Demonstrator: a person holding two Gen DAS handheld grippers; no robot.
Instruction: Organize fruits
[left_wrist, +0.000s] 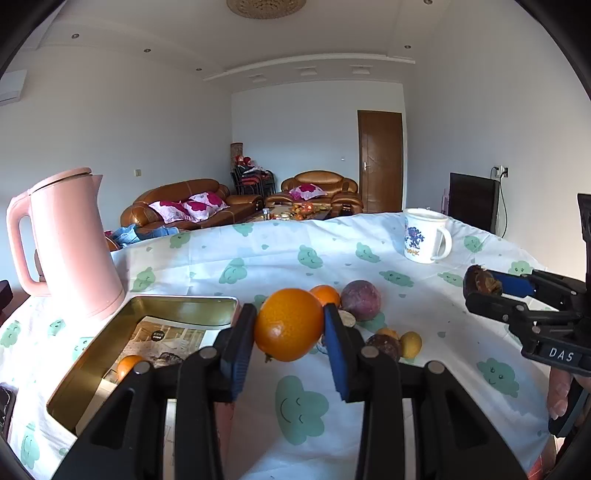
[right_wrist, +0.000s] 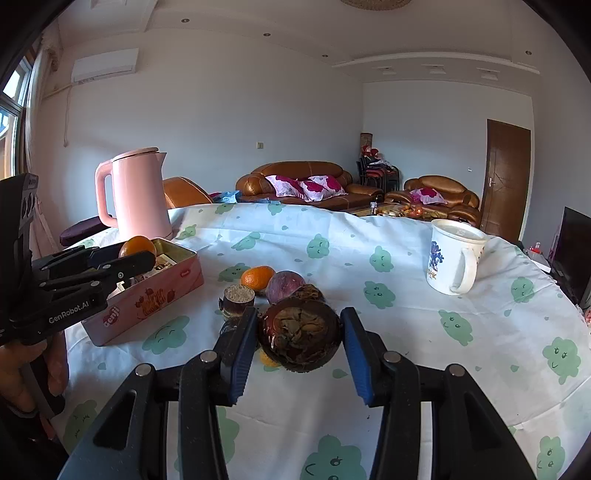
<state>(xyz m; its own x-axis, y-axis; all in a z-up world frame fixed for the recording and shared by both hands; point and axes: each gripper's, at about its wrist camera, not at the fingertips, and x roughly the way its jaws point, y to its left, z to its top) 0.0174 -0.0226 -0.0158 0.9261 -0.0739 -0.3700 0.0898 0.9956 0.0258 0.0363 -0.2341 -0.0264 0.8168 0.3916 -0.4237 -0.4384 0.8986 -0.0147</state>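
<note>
Fruits being lifted in both hand-held grippers above the bench (left_wrist: 424, 306).

The left hand-held gripper (left_wrist: 290, 325) is pinching an orange (left_wrist: 288, 325) just beside the open tin (left_wrist: 92, 362), which is holding 1 small orange (left_wrist: 127, 365). The right hand-held gripper (right_wrist: 300, 334) is pinching a dark brown fruit (right_wrist: 300, 334); more fruits (right_wrist: 284, 286) are lying on the cloth near a mug (right_wrist: 452, 256).

Cloud-print clothed table (right_wrist: 332, 236): tin (right_wrist: 147, 299), kettle (right_wrist: 138, 192), mug (right_wrist: 452, 256), loose fruit (right_wrist: 255, 277).
</note>
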